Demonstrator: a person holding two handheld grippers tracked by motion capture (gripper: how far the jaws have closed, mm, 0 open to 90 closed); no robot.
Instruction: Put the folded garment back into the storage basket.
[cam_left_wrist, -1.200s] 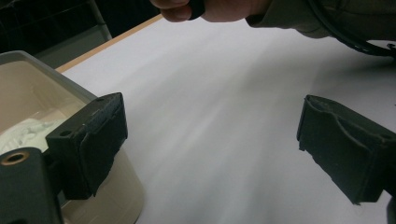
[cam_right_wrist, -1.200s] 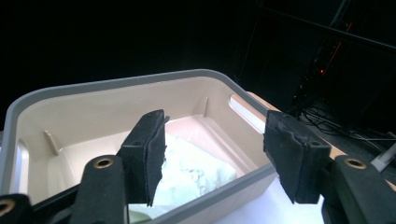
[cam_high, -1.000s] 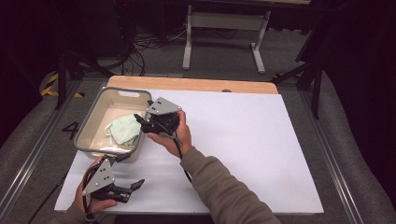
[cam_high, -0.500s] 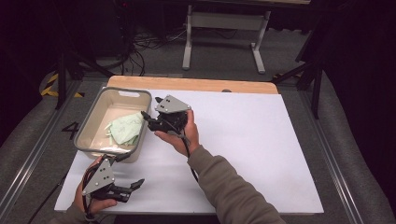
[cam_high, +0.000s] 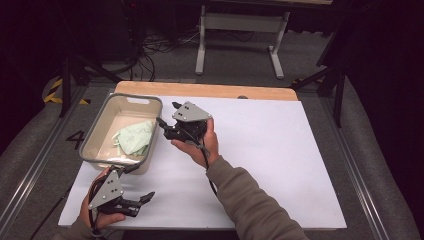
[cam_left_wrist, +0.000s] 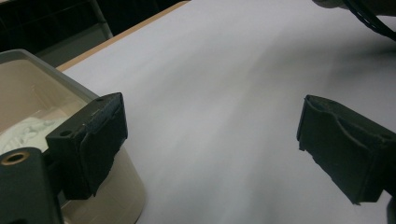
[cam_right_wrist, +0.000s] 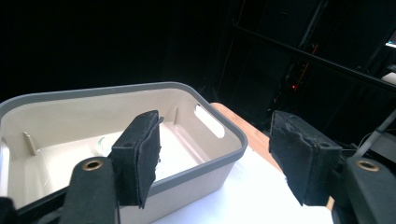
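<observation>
**A:** So what's changed here? The light green cloth (cam_high: 134, 139) is seen lying in the tub (cam_high: 120, 98) at the far left of the table (cam_high: 280, 150), and nothing is gripped any more.

**B:** Right, the right gripper (cam_high: 167, 113) has been pulled back from over the tub. A second ago it was parked right above the cloth; now it's held a bit to the right of the tub's rim and slightly higher. Its jaws are spread fairly wide, with nothing between them, and in the right gripper view (cam_right_wrist: 212, 149) the tub's near wall is framed in the gap.

**A:** And the other one?

**B:** The left gripper (cam_high: 148, 198) is kept at the near left edge of the table, same spot as before. Jaws wide apart too, only bare white table seen between them in the left gripper view (cam_left_wrist: 210, 140), with the tub's corner (cam_left_wrist: 28, 93) just beside the left jaw.

**A:** So the drop-off is done?

**B:** That's how it's read: cloth released into the tub, hand being cleared away. Probably finished, or the next item is about to be fetched.
</observation>
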